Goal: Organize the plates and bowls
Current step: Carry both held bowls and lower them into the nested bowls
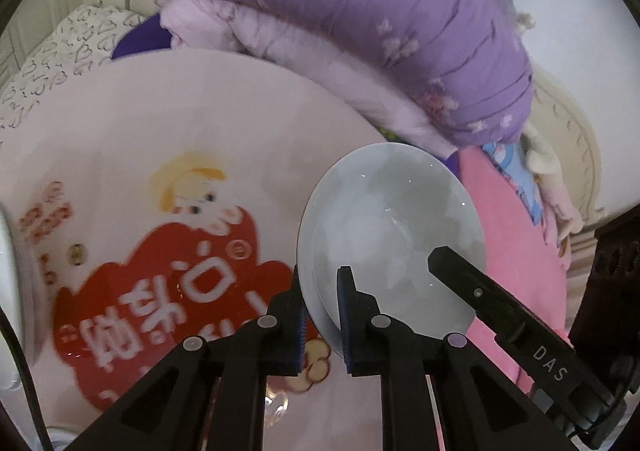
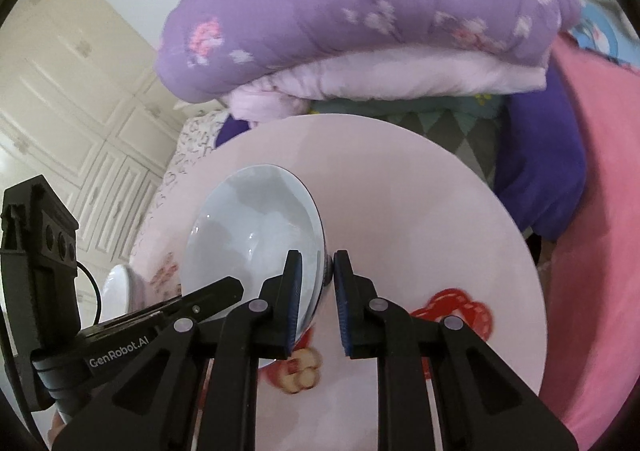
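Pale blue and shiny, the bowl (image 1: 390, 227) hung tipped on its side above the round pink tabletop (image 1: 168, 123), and both grippers had hold of it. The left gripper (image 1: 322, 321) pinched the bowl's rim, with one blue pad (image 1: 347, 315) inside the bowl and the other pad behind the rim. The right gripper (image 2: 314, 305) pinched the rim on the other side of the bowl (image 2: 248, 235), one finger inside and one finger outside. Each gripper showed up in the other one's camera, reaching across the bowl as a black finger. Under the bowl, the tabletop (image 2: 420, 211) had a red cartoon picture (image 1: 160, 291) with white writing and a little yellow-haired girl on it. At the left edge of the tabletop, past the bowl, sat a white dish (image 2: 118, 287), partly hidden behind the left gripper's body. Behind the tabletop, a fat purple quilt (image 2: 360, 7) with pink and white flowers lay folded on top of a lighter pink one (image 2: 400, 81). To the right of the tabletop was a bright pink blanket (image 2: 592, 251). Cream cupboard doors (image 2: 60, 99) stood far off to the left of the bowl.
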